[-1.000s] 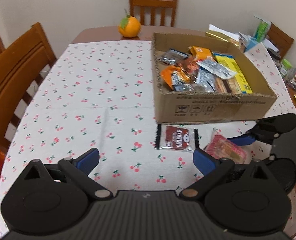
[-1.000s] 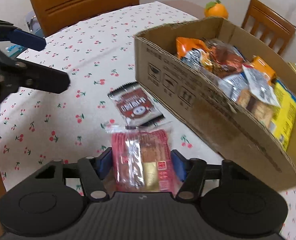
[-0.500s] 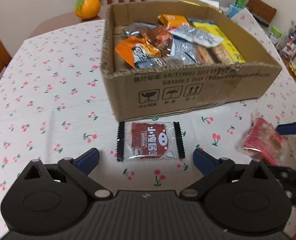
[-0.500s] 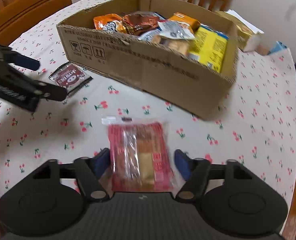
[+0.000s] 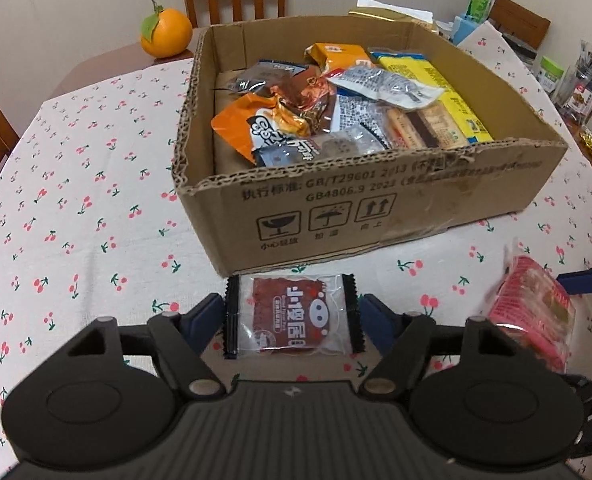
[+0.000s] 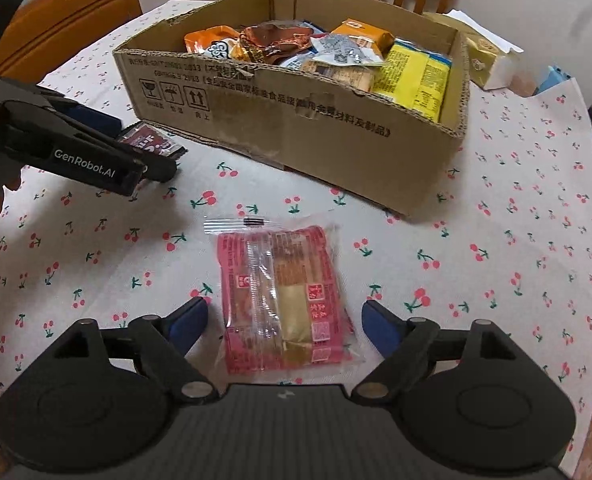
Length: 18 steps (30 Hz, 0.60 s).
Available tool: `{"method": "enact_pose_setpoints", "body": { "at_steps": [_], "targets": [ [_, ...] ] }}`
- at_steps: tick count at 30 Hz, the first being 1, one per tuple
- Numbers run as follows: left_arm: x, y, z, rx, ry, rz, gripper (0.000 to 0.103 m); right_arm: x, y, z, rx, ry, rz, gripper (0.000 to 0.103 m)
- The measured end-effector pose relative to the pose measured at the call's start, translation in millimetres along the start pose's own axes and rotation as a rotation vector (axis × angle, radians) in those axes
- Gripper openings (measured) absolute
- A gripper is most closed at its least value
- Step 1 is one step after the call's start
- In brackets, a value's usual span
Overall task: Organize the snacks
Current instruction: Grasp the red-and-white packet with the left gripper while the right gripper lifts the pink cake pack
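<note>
Left tongs [image 5: 294, 318]: just closing around brown packet [image 5: 292, 316], flat on worktop [image 5: 76, 208] just before box [image 5: 375, 208]; blue pads [image 5: 204, 314] at packet ends, firm pinch not confirmed.

Right tongs [image 6: 284, 322]: just opening, spread, pads clear of pink packet [image 6: 284, 300] lying on worktop between them.

Risk, as judged:
- thin film buckles under end squeeze, packet slips out
- lift snags box wall
- pink packet left outside box

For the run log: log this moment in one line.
left gripper: closing around dark snack packet | right gripper: opening, pink packet released | box: filled
</note>
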<state>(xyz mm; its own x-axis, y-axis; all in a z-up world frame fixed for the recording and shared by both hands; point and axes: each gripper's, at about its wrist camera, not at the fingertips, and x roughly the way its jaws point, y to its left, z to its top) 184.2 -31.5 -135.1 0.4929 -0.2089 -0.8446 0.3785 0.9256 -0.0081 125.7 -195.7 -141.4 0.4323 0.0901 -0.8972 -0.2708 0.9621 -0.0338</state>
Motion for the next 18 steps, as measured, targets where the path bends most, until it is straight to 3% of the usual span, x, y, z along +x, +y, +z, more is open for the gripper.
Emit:
{"method": "enact_pose_setpoints", "body": {
  "at_steps": [9, 18],
  "targets": [
    [-12.5, -4.1, -11.3, 0.006, 0.045, -0.017, 0.074, 3.1, 7.0, 3.7, -0.045, -0.011, 0.019, 0.092],
    [-15.8, -9.3, -16.0, 0.04, 0.063, -0.015, 0.081, 3.4, 2.9, 6.3, -0.092, -0.013, 0.019, 0.092]
  ]
}}
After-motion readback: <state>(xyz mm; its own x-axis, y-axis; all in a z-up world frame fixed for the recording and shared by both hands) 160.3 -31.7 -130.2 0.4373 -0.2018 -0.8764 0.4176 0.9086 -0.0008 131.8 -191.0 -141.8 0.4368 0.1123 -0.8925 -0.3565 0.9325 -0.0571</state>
